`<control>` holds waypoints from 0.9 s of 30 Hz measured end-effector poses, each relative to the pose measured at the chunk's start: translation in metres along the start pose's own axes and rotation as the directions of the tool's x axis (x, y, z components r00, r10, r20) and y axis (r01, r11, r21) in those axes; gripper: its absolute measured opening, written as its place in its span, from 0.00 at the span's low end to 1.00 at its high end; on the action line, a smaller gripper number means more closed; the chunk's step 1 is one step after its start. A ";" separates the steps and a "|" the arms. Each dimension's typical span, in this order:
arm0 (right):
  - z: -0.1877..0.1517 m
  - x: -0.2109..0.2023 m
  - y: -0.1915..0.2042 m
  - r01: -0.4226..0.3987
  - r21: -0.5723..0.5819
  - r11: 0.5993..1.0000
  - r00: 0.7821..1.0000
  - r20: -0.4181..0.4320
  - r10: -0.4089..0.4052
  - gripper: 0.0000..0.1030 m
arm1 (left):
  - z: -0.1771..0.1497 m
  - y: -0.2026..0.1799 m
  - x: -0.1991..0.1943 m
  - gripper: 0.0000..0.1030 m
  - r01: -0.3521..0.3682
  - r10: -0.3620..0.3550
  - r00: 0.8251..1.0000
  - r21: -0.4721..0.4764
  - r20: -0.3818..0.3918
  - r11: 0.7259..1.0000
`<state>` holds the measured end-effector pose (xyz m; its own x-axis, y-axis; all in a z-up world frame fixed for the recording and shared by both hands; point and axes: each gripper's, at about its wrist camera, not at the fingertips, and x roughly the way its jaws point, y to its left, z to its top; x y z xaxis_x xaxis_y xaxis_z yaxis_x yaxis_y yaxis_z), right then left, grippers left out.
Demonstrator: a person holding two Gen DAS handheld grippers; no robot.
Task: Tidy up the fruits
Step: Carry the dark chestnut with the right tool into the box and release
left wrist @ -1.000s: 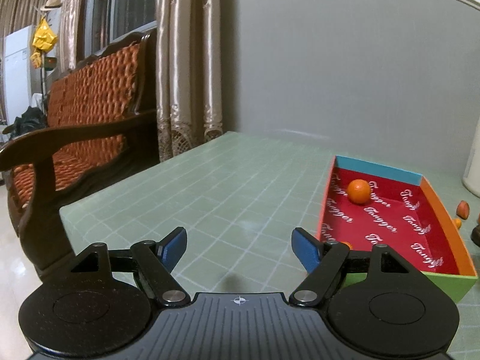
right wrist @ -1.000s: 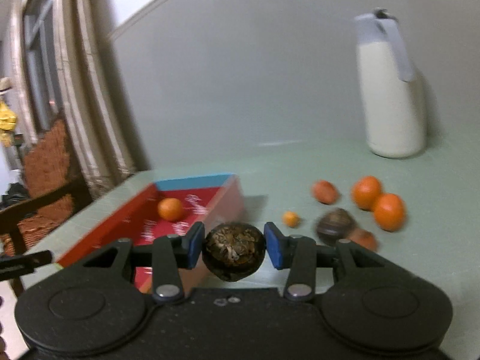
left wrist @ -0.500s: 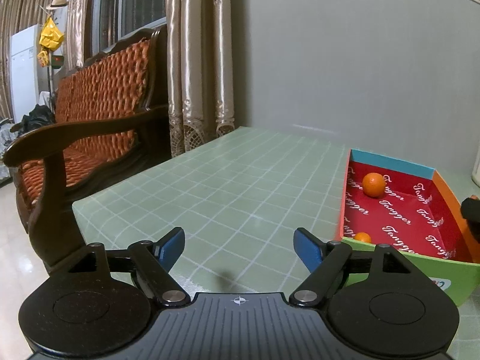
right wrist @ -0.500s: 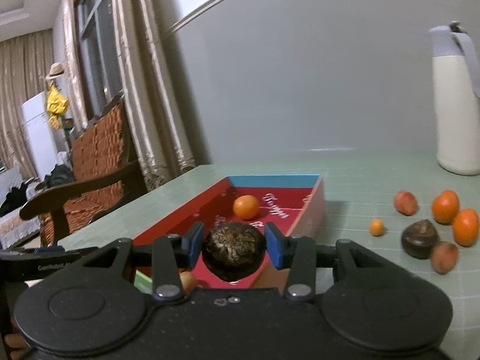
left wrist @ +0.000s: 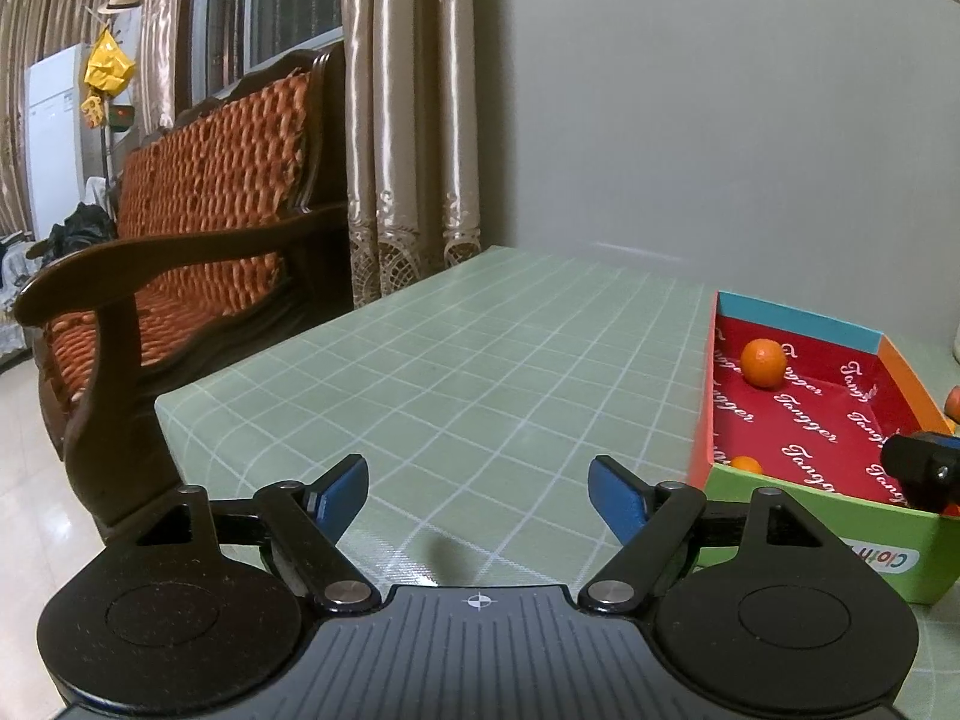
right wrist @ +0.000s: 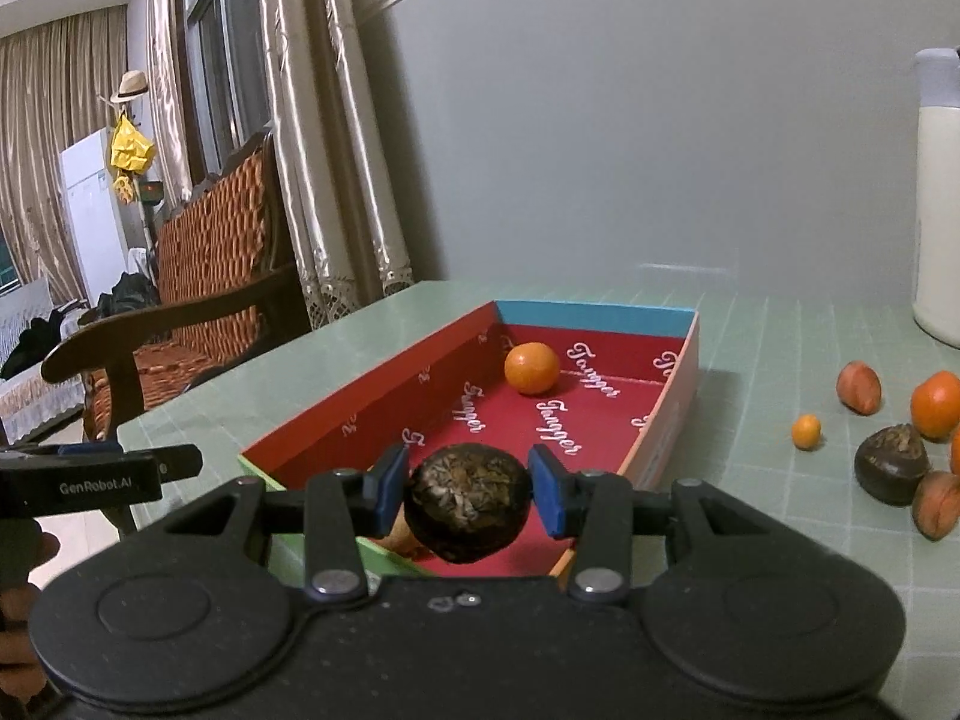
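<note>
My right gripper point(right wrist: 469, 489) is shut on a dark brown round fruit point(right wrist: 467, 501) and holds it over the near end of the red-lined box point(right wrist: 678, 372). An orange point(right wrist: 531, 367) lies at the box's far end; it also shows in the left wrist view point(left wrist: 763, 363), with a small orange fruit point(left wrist: 746, 465) near the box's front wall point(left wrist: 840, 534). My left gripper point(left wrist: 478, 495) is open and empty above the green table, left of the box. The right gripper's tip point(left wrist: 921, 468) shows at the right edge of the left wrist view.
Loose fruits lie right of the box: a small orange point(right wrist: 806, 432), a brown fruit point(right wrist: 859, 387), a dark fruit point(right wrist: 894, 463), an orange point(right wrist: 936, 405). A white jug point(right wrist: 939, 198) stands at the back right. A wooden sofa point(left wrist: 198, 228) is left of the table edge point(left wrist: 180, 414).
My right gripper has carried the dark fruit leftward from the loose pile to above the box's near end. The left gripper has shifted slightly and stays open.
</note>
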<state>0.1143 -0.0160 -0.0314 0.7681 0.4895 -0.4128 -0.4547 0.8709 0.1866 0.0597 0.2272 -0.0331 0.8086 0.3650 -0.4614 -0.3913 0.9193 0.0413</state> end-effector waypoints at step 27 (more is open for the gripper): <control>0.005 -0.017 -0.010 0.021 0.010 1.000 0.997 0.078 -0.022 0.86 | 0.001 -0.018 -0.003 0.79 0.022 -0.022 1.000 0.016 0.016 1.000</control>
<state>0.1078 -0.0326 -0.0222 0.8107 0.4726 -0.3456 -0.4341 0.8813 0.1868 0.0646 0.2099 -0.0312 0.8238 0.3471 -0.4483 -0.3668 0.9292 0.0453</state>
